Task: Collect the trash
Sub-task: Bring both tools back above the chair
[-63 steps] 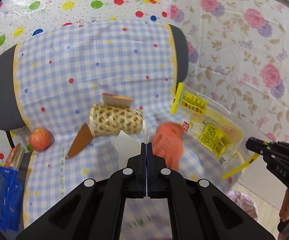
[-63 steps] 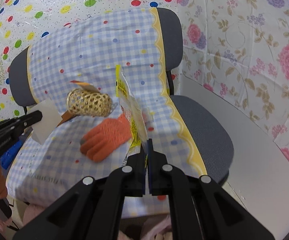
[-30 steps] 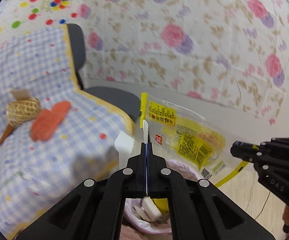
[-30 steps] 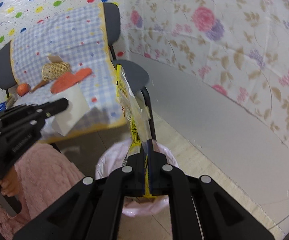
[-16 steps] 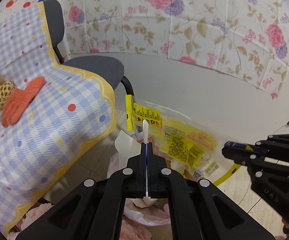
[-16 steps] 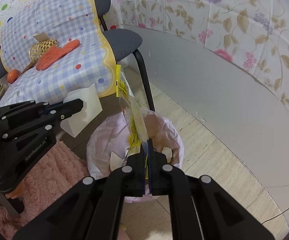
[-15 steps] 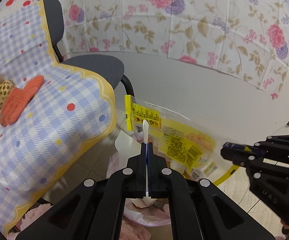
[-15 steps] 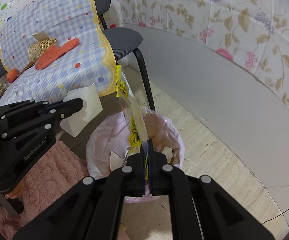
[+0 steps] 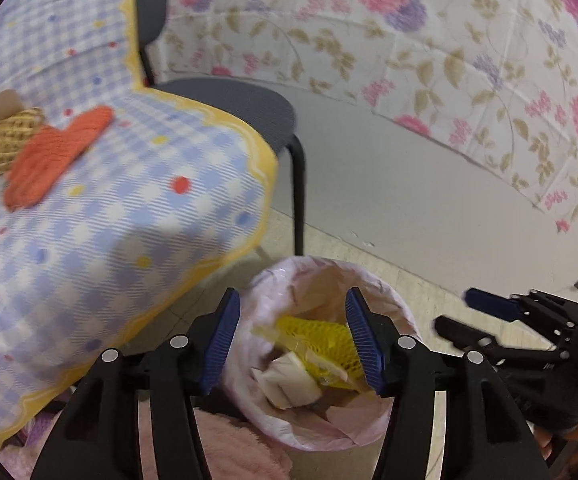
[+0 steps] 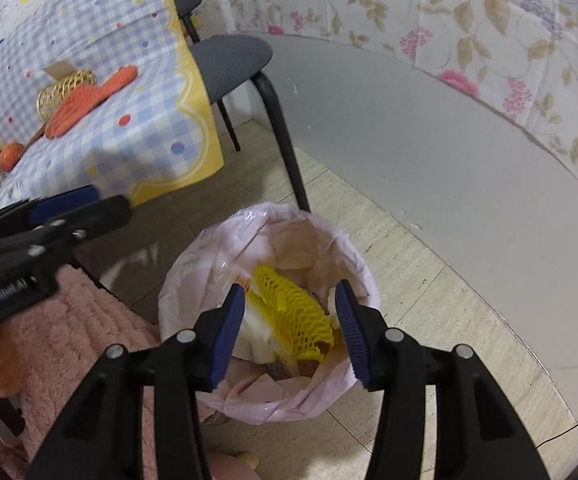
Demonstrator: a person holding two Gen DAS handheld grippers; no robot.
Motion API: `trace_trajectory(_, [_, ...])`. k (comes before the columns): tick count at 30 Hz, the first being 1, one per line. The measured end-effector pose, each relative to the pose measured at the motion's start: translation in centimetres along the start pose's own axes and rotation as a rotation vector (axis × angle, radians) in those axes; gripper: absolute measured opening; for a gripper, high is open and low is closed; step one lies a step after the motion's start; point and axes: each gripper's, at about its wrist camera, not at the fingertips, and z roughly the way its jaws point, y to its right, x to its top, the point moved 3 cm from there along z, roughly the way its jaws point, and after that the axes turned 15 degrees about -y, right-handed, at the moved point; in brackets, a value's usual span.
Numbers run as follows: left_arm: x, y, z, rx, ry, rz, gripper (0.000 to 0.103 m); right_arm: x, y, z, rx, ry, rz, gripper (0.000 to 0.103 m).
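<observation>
A bin with a pink liner (image 9: pixel 385 296) (image 10: pixel 209 248) stands on the floor below both grippers. Inside lie a yellow foam net (image 9: pixel 313 334) (image 10: pixel 293 308), white paper (image 9: pixel 289 376) and a bit of clear printed wrapper (image 10: pixel 247 282). My left gripper (image 9: pixel 292 294) (image 10: pixel 109 200) hangs over the bin's left side, its jaws opening with nothing between the pads. My right gripper (image 10: pixel 289 290) (image 9: pixel 461 314) is over the bin's near rim, its jaws also opening and empty. A faint white blur (image 10: pixel 137 258) shows left of the bin; I cannot tell what it is.
A chair draped in blue checked cloth (image 9: pixel 109 208) (image 10: pixel 129 80) carries an orange glove (image 9: pixel 53 156) (image 10: pixel 89 96), a woven roll (image 10: pixel 63 86) and an apple (image 10: pixel 11 156). Its black leg (image 10: pixel 285 148) stands behind the bin. Pink fluffy fabric (image 10: pixel 77 332) lies to the left, and a floral wall is behind.
Both grippers have opened and sunk closer to the bin. The yellow-printed wrapper has left the right gripper and the white paper has left the left gripper.
</observation>
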Motion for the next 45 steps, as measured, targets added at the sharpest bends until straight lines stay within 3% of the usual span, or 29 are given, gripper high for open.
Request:
trace_trajectory(6, [-0.3,-2.3,-3.1,0.037,0.053,-0.070,0.056,0.5,0.2,-3.1,0.008,0.070,0.011,0.047])
trace_trajectory(13, [-0.7,-4.5,-7.6,0.146,0.118,-0.109,0.056,1.7,-2.7,-6.1,0.036,0.142,-0.057,0.047])
trace_trajectory(24, [-2.3,-11.6,-11.9,0.299,0.140,-0.236,0.057,5.6,-10.1,-5.6,0.107,0.153,-0.191,0.047])
trace_trajectory(29, [-2.8,-16.2,-14.6,0.389,0.172,-0.325,0.063,7.6,-13.4,-5.5,0.130,0.155,-0.248,0.049])
trace_trajectory(39, [-4.4,-23.4,-19.4,0.474,0.184,-0.475,0.065,11.1,-18.8,-5.6,0.165,0.169,-0.339,0.056])
trace_trajectory(45, [-3.4,-26.9,-23.6,0.550,0.247,-0.516,0.065,13.5,-21.8,-5.8,0.169,0.183,-0.392,0.056])
